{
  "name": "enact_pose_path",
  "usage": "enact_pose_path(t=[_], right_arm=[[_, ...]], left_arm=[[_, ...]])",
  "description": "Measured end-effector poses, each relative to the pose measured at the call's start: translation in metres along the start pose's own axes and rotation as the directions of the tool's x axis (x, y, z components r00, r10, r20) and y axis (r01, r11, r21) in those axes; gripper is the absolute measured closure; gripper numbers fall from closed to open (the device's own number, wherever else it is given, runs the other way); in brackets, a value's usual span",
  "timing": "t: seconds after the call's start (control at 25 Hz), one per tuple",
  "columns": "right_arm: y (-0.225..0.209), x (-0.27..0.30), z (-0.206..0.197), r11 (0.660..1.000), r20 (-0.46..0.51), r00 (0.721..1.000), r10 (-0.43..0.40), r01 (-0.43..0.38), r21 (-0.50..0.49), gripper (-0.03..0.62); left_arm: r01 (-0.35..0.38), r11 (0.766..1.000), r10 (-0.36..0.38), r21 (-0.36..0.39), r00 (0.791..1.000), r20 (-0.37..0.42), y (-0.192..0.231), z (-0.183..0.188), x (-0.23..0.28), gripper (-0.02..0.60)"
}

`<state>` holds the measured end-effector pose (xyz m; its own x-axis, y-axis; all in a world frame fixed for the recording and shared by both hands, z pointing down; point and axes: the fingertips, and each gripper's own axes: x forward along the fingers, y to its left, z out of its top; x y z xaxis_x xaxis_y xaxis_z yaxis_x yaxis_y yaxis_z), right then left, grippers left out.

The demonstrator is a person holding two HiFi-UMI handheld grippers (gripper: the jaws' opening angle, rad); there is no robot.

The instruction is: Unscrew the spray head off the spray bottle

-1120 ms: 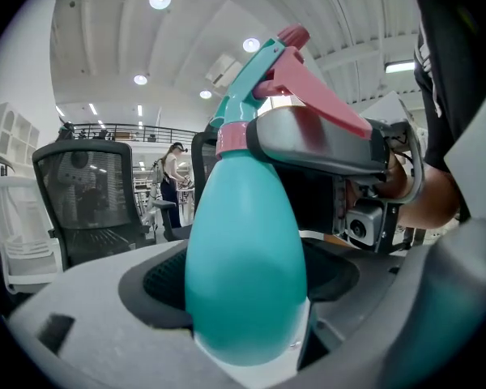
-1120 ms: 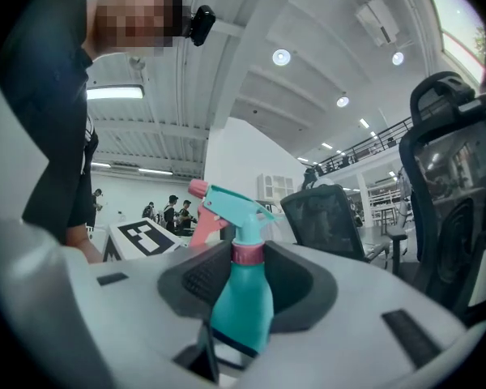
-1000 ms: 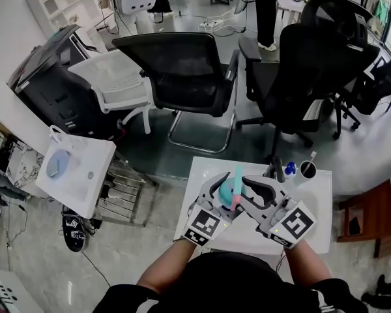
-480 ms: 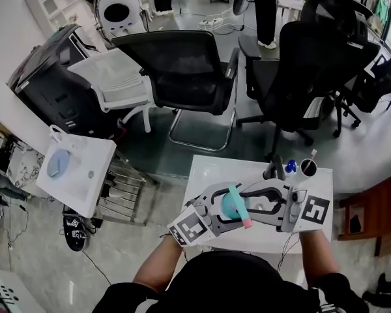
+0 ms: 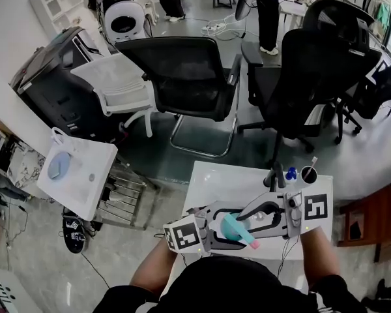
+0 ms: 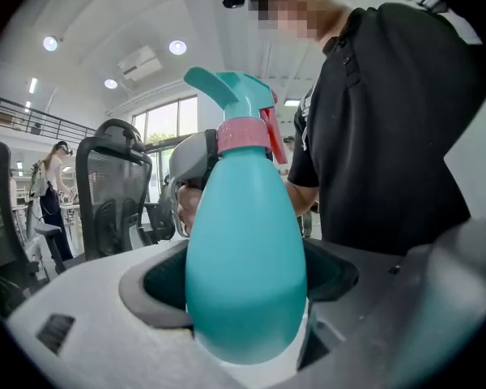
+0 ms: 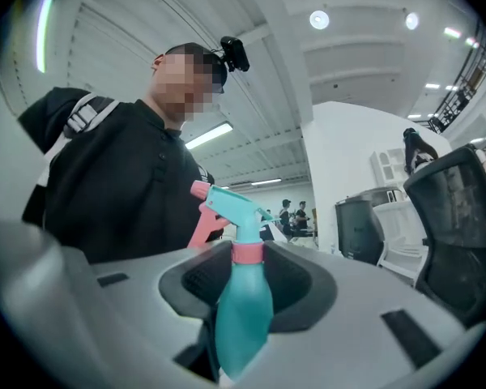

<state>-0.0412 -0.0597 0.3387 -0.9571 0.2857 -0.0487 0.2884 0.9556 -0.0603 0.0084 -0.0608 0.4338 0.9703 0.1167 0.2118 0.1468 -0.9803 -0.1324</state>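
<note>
Left claw point(image 6: 247, 275) clamps the bottle point(image 5: 231, 227), right claw point(image 7: 248, 279) clamps its pink collar point(image 7: 247, 252), with the spray head point(image 5: 247, 238) aimed at the head view's lower right.

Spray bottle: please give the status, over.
Left tongs shut on bottle body. Right tongs shut at its neck. Spray head not yet off. Nothing in the way.

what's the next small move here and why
Probably turn the right hand-held gripper about the neck to loosen the spray head: its jaws look closed on the pink collar, the left hand-held gripper clamps the bottle, and the head is not yet off.
</note>
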Motion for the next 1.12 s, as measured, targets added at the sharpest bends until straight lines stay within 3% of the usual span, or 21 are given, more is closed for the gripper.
enact_pose_path(t=[0.12, 0.2, 0.28, 0.4, 0.48, 0.56, 0.64, 0.72, 0.88, 1.0, 1.12], right_arm=[[-0.018, -0.004, 0.001, 0.997, 0.039, 0.996, -0.078, 0.078, 0.006, 0.459], [-0.04, -0.013, -0.001, 0.979, 0.07, 0.977, -0.201, 0.202, 0.0, 0.462], [-0.066, -0.03, 0.0, 0.931, 0.118, 0.926, -0.359, 0.364, -0.022, 0.47], [-0.097, -0.063, 0.005, 0.816, 0.191, 0.802, -0.565, 0.578, -0.012, 0.47], [-0.107, -0.076, 0.006, 0.752, 0.207, 0.734, -0.647, 0.659, 0.017, 0.47], [-0.104, -0.078, 0.007, 0.723, 0.207, 0.705, -0.678, 0.691, 0.01, 0.472], [-0.096, -0.069, 0.007, 0.723, 0.197, 0.713, -0.673, 0.69, -0.025, 0.483], [-0.087, -0.055, 0.006, 0.731, 0.176, 0.73, -0.661, 0.679, -0.068, 0.482], [-0.081, -0.024, -0.004, 0.739, 0.097, 0.746, -0.659, 0.666, -0.098, 0.482], [-0.086, -0.013, -0.012, 0.722, 0.083, 0.728, -0.68, 0.685, -0.091, 0.485], [-0.094, -0.007, -0.017, 0.683, 0.088, 0.685, -0.723, 0.728, -0.053, 0.487]], left_arm=[[-0.107, 0.993, 0.107, -0.044, 0.994, 0.003, 0.022, -0.006, -0.004, 0.177], [-0.261, 0.961, 0.259, -0.09, 0.965, -0.035, 0.051, -0.017, -0.013, 0.178], [-0.426, 0.892, 0.418, -0.15, 0.905, -0.086, 0.08, -0.031, -0.027, 0.177], [-0.621, 0.748, 0.603, -0.234, 0.783, -0.151, 0.114, -0.046, -0.055, 0.178], [-0.714, 0.653, 0.687, -0.253, 0.699, -0.198, 0.129, -0.054, -0.074, 0.177], [-0.774, 0.582, 0.738, -0.251, 0.632, -0.239, 0.137, -0.062, -0.087, 0.178], [-0.809, 0.536, 0.764, -0.24, 0.586, -0.271, 0.141, -0.068, -0.093, 0.177], [-0.826, 0.513, 0.773, -0.232, 0.562, -0.294, 0.143, -0.074, -0.095, 0.176], [-0.843, 0.486, 0.782, -0.229, 0.537, -0.317, 0.146, -0.082, -0.091, 0.178], [-0.847, 0.483, 0.787, -0.222, 0.531, -0.314, 0.147, -0.083, -0.084, 0.176], [-0.845, 0.488, 0.788, -0.22, 0.535, -0.305, 0.146, -0.081, -0.079, 0.177]])
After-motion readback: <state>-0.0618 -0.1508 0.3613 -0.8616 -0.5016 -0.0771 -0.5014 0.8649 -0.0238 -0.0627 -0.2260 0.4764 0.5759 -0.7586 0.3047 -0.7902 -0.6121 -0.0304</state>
